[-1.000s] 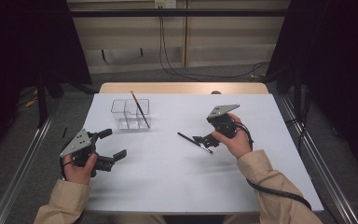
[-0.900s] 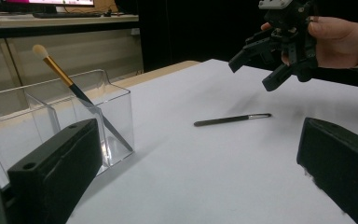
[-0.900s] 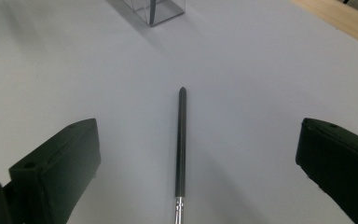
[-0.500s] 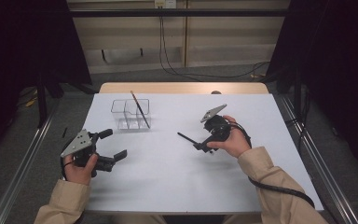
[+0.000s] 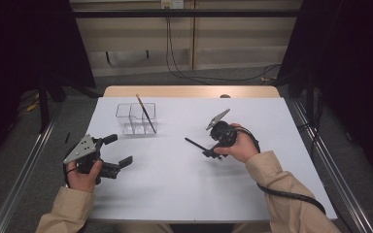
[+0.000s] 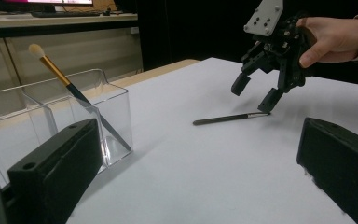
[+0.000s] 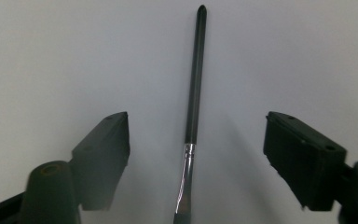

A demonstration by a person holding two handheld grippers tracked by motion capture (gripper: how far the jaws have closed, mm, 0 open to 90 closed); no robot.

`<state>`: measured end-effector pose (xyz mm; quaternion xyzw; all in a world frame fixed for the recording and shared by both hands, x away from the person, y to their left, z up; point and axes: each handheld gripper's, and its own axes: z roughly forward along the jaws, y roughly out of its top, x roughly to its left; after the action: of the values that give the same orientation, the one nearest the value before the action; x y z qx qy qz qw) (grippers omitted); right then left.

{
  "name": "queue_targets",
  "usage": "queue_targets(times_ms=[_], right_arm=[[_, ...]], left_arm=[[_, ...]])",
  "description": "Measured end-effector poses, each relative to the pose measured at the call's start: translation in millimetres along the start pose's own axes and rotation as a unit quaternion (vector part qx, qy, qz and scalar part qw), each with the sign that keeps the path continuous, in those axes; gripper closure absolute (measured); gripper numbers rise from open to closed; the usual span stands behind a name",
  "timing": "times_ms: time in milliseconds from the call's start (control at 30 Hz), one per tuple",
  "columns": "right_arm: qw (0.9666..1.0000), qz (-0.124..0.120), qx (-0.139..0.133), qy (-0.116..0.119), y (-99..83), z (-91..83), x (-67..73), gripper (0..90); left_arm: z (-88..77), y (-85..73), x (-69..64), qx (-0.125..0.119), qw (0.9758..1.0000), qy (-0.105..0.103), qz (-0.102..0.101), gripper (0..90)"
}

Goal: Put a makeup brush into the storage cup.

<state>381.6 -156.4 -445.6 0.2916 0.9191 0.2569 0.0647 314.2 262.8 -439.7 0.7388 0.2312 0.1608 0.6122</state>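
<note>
A brush (image 5: 145, 114) leans in the organizer (image 5: 126, 119), left of, seemingly behind, the flat-lying brush (image 5: 194, 143).

— What is seen on the white table (image 5: 175, 194)?
— A clear organiser (image 5: 136, 119), a brush (image 5: 145, 113) leaned in it, is placed near the far left corner. A dark brush (image 5: 195, 143) is laid mid-table; the right gripper (image 5: 212, 151), jaws just narrowed, is tipped over its near end. The left gripper (image 5: 119, 150) is held spread by the left edge.
</note>
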Motion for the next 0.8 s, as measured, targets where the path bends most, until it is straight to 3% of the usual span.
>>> queue_targets(times_ms=[267,700,800], right_arm=[[0.9997,-0.013,0.019,0.0,-2.3,1.3,-1.5,42.7],[0.9989,-0.021,0.041,0.006,-7.8,10.4,-0.6,56.0],[0.9988,-0.006,0.047,0.009,-8.0,11.1,0.2,57.7]], left_arm=[[0.4,0.1,-0.3,0.001,1.0,-0.001,0.002,0.0],[0.6,0.0,0.1,0.002,1.0,-0.002,0.003,0.0],[0.5,-0.2,0.3,0.003,1.0,-0.002,0.004,0.0]])
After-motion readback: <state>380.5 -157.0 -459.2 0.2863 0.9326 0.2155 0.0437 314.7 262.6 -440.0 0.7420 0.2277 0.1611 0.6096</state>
